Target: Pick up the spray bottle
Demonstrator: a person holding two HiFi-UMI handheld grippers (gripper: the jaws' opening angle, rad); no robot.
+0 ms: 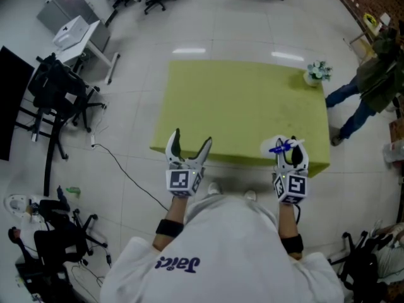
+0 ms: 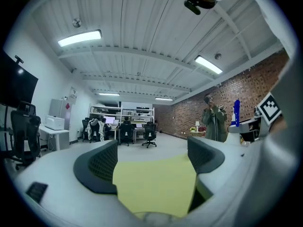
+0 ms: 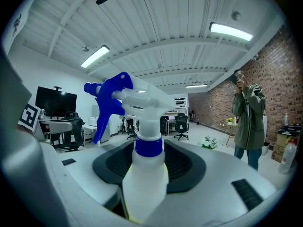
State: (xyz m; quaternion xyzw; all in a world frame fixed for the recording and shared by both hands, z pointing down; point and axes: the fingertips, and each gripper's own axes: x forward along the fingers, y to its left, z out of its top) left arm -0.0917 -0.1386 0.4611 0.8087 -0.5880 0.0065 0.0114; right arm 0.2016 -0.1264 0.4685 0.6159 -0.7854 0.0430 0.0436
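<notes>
A white spray bottle with a blue collar and blue trigger stands upright between my right gripper's dark pads, which press on its body. In the head view the bottle shows above the near right edge of the yellow-green table, held by the right gripper. My left gripper hovers at the table's near left edge, jaws spread with nothing between them. In the left gripper view, the left gripper frames only the bare tabletop, and the bottle's blue trigger shows at far right.
A small potted plant sits at the table's far right corner. A person in a green coat stands just beyond that corner. Office chairs, a cable on the floor and desks lie to the left.
</notes>
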